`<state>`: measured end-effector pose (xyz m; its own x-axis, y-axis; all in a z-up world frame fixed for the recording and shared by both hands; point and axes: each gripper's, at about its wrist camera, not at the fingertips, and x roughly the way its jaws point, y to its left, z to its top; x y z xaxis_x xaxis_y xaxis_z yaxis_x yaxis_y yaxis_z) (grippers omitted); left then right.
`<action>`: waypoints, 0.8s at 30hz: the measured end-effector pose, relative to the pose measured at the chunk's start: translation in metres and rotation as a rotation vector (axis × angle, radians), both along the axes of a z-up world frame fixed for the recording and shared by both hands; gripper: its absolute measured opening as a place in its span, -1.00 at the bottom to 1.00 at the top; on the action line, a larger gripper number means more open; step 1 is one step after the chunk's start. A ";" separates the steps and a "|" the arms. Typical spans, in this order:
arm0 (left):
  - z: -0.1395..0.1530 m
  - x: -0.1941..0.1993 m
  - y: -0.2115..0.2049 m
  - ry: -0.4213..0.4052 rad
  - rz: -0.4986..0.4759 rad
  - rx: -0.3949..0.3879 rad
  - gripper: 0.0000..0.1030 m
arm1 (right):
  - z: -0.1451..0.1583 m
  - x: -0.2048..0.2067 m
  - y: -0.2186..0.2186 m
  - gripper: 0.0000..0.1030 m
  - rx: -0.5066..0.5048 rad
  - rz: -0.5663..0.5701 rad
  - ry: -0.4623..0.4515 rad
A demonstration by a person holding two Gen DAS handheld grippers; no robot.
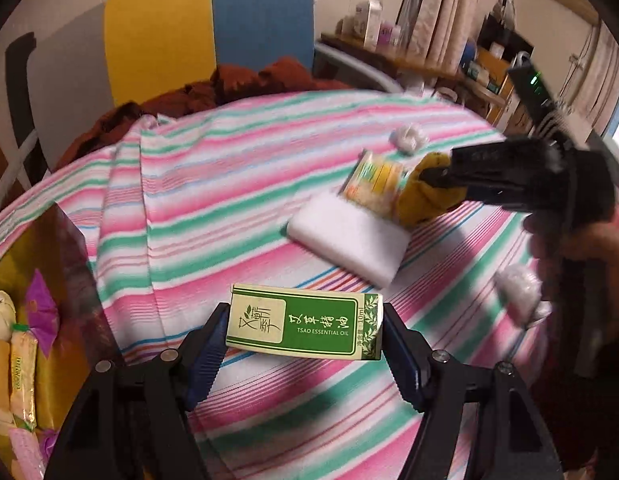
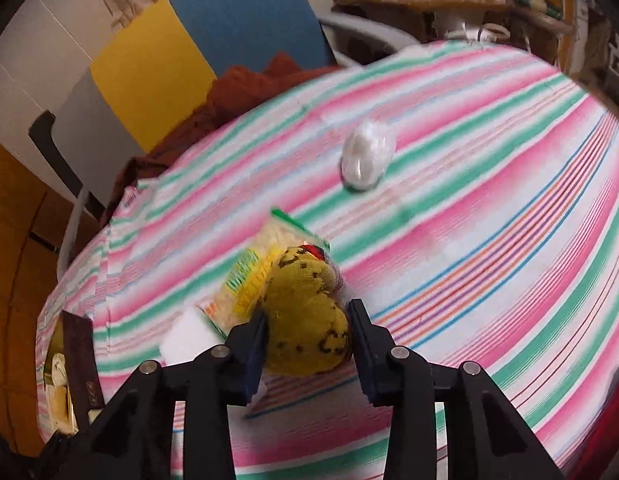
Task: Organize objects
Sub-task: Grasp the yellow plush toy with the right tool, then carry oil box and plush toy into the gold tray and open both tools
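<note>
While the left claw [image 1: 303, 334] clamps the green-and-cream cardboard essential-oil box [image 1: 303, 322] by its ends above the striped bench [image 1: 229, 184], likely bound for the open box [image 1: 25, 360] at left, the right claw [image 2: 307, 334] pinches a yellow knitted pouch [image 2: 305, 316].

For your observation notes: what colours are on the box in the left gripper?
Green and cream box, white lettering; clearest in the left wrist view.

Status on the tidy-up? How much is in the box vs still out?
Done: several packets sit in the box at the left. In hand: left tongs grip the green carton; right tongs close on the yellow pouch. Left: white sponge, snack packet, and two white wads on the cloth.
</note>
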<state>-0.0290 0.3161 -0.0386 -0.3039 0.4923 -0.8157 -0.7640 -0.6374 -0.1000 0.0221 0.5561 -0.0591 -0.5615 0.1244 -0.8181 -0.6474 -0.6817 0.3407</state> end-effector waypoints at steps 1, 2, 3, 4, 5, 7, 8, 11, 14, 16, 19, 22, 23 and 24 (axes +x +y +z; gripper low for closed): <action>0.008 0.002 -0.005 0.008 0.006 0.023 0.42 | 0.005 0.001 -0.002 -0.25 0.019 0.002 0.018; 0.012 0.003 -0.009 0.012 0.009 0.037 0.42 | 0.009 0.002 -0.004 -0.25 0.035 0.007 0.032; 0.018 0.004 -0.015 0.016 0.019 0.056 0.42 | 0.012 0.004 -0.006 -0.25 0.041 0.014 0.045; 0.022 0.004 -0.019 0.015 0.026 0.065 0.42 | 0.015 0.002 -0.009 -0.25 0.048 0.024 0.065; 0.028 0.003 -0.026 0.015 0.041 0.082 0.42 | 0.020 0.001 -0.012 -0.25 0.059 0.039 0.094; 0.037 0.003 -0.039 0.020 0.062 0.109 0.42 | 0.032 0.001 -0.021 -0.25 0.090 0.069 0.149; 0.041 0.002 -0.047 0.023 0.075 0.120 0.42 | 0.037 0.000 -0.025 -0.25 0.096 0.084 0.168; 0.053 -0.005 -0.076 0.027 0.130 0.152 0.42 | 0.049 0.000 -0.041 -0.25 0.105 0.150 0.215; 0.063 -0.013 -0.112 0.042 0.202 0.168 0.43 | 0.064 0.001 -0.059 -0.25 0.098 0.229 0.259; 0.069 -0.020 -0.140 0.060 0.259 0.178 0.43 | 0.074 -0.002 -0.075 -0.25 0.070 0.284 0.293; 0.073 -0.032 -0.185 0.064 0.352 0.190 0.43 | 0.091 -0.007 -0.114 -0.25 0.077 0.384 0.317; 0.067 -0.046 -0.225 0.048 0.448 0.185 0.43 | 0.102 -0.015 -0.158 -0.25 0.069 0.486 0.330; 0.065 -0.049 -0.237 0.040 0.478 0.194 0.43 | 0.104 -0.014 -0.175 -0.25 0.065 0.523 0.335; 0.064 -0.049 -0.246 0.037 0.503 0.201 0.43 | 0.106 -0.017 -0.189 -0.25 0.060 0.556 0.339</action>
